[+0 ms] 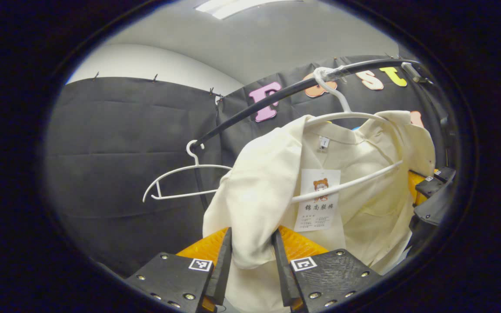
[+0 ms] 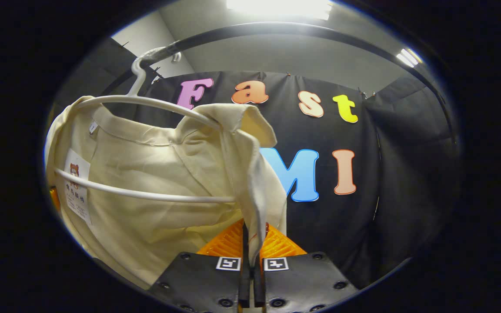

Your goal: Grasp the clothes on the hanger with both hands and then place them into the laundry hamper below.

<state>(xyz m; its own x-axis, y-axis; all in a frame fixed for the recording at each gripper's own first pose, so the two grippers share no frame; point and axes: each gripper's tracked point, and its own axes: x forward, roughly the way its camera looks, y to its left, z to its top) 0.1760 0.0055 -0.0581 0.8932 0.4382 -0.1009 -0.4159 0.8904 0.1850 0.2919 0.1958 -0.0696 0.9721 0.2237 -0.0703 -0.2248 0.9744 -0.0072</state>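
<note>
In the left gripper view, the left claw point(image 1: 250, 252) is seen partly open, its two fingers set on either side of a hanging fold of the cream shirt point(image 1: 272, 187). The fold fills the gap and both fingers appear to press on it, so the cloth is judged to be gripped at the sleeve or shoulder edge. In the right gripper view, the right claw point(image 2: 250, 256) is drawn almost fully together, with a thin hanging strip of the shirt point(image 2: 155, 187) pinched between its fingers.

The shirt is still draped on the white hanger point(image 1: 346, 182), whose hook is held on the black rail point(image 1: 276, 93) toward one o'clock of the left claw. A paper tag point(image 1: 318, 200) is hung inside the collar, at about one o'clock. A second, bare white hanger point(image 1: 181, 174) is hung on the same rail at about eleven o'clock. What seems to be the other gripper is glimpsed at three o'clock, at the far edge of the shirt.

The step in hand is judged to be freeing the garment from the hanger now that both sides are held. It would be done best if both grips were kept firm and the two shoulders were drawn off the hanger ends together and evenly, so that the hanger is not dragged along the rail or tipped off it. Only then should the shirt be lowered to the hamper, whose position cannot be told from these views.
</note>
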